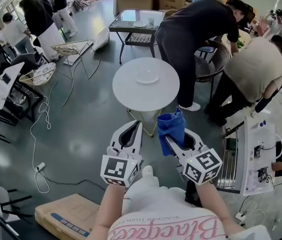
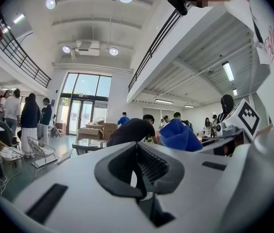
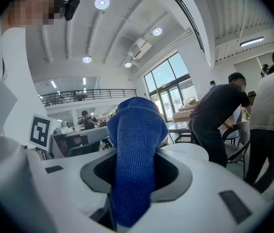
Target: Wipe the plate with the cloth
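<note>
So this one's the approach step, no wiping yet. The round white table (image 1: 126, 91) sits out ahead in the head view, with a crowd of people busy behind it. The plate (image 1: 147, 76) is on it, a bit past the middle toward the far side. It's white on white, so I honestly can't tell whether there's anything on it to clean.

Both tongs hang in the air short of the table's near edge, well apart from the plate. The left tongs (image 1: 135, 126) are shut with nothing in them; their own view shows the ribbed pads pressed together and empty. The right tongs (image 1: 168, 140) are clamped on the blue cloth (image 1: 171, 126), which bunches up and sticks out past the tips in a fat fold.

My read on the next move: the right side has to reach forward over the table edge and come down so that the bunched end lands flat on the plate, then rub. The plate looks light, so it may slide. The left tongs would probably need to pin or grip the rim, which means opening first.
</note>
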Action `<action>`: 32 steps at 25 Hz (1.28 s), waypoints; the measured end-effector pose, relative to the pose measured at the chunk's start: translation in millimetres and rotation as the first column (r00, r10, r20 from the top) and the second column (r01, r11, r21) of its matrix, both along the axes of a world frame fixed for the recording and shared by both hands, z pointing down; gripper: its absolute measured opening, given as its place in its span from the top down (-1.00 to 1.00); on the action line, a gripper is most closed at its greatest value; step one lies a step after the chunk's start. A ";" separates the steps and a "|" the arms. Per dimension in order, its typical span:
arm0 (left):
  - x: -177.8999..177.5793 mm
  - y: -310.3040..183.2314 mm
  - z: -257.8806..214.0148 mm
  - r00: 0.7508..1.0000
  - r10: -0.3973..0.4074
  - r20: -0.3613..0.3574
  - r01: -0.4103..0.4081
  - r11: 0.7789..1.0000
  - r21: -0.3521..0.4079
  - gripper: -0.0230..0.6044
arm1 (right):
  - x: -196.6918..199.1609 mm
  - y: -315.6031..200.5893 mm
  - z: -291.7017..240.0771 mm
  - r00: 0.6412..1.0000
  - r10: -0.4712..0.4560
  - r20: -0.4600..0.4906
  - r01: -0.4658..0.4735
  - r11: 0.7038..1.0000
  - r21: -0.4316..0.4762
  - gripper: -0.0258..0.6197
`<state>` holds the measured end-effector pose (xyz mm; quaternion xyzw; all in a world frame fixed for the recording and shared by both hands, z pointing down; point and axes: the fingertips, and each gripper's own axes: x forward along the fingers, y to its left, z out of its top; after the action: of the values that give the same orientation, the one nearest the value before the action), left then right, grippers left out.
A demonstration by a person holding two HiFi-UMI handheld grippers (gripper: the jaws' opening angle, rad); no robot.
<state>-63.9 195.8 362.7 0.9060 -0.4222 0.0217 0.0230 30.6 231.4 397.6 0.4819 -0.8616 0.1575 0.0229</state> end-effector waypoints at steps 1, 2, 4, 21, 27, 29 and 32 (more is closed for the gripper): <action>-1.6 -13.9 0.4 1.000 0.005 0.001 -0.005 1.000 -0.001 0.88 | -1.9 -13.8 0.2 1.000 0.004 0.003 -0.004 1.000 -0.002 0.40; -2.8 -27.5 1.3 1.000 0.010 0.001 -0.010 1.000 -0.002 0.88 | -3.3 -27.2 0.6 1.000 0.010 0.005 -0.010 1.000 -0.004 0.40; -4.5 -51.7 3.9 1.000 0.027 -0.001 -0.027 1.000 -0.009 0.88 | -5.6 -51.4 1.6 1.000 0.024 0.005 -0.024 1.000 -0.004 0.40; 6.7 -190.8 31.7 0.999 0.022 -0.034 -0.025 0.996 -0.087 0.87 | 15.1 -192.4 20.1 0.999 0.033 -0.032 -0.034 0.999 -0.037 0.40; 19.3 -255.0 45.9 1.000 -0.009 -0.018 0.007 0.993 -0.117 0.78 | 40.1 -262.7 27.2 1.000 0.019 -0.025 -0.020 0.999 -0.037 0.40; 23.9 -276.1 49.1 1.000 -0.023 -0.008 0.022 0.990 -0.139 0.76 | 48.3 -286.6 27.0 1.000 0.007 -0.023 -0.008 0.999 -0.047 0.40; 32.4 -302.4 53.8 1.000 -0.023 -0.002 0.022 0.983 -0.182 0.71 | 57.3 -317.5 27.0 0.999 -0.012 -0.030 0.010 0.998 -0.061 0.40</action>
<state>-31.5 -106.6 416.5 0.8954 -0.4285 0.0578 0.1067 87.8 -86.1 424.6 0.4784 -0.8587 0.1763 0.0513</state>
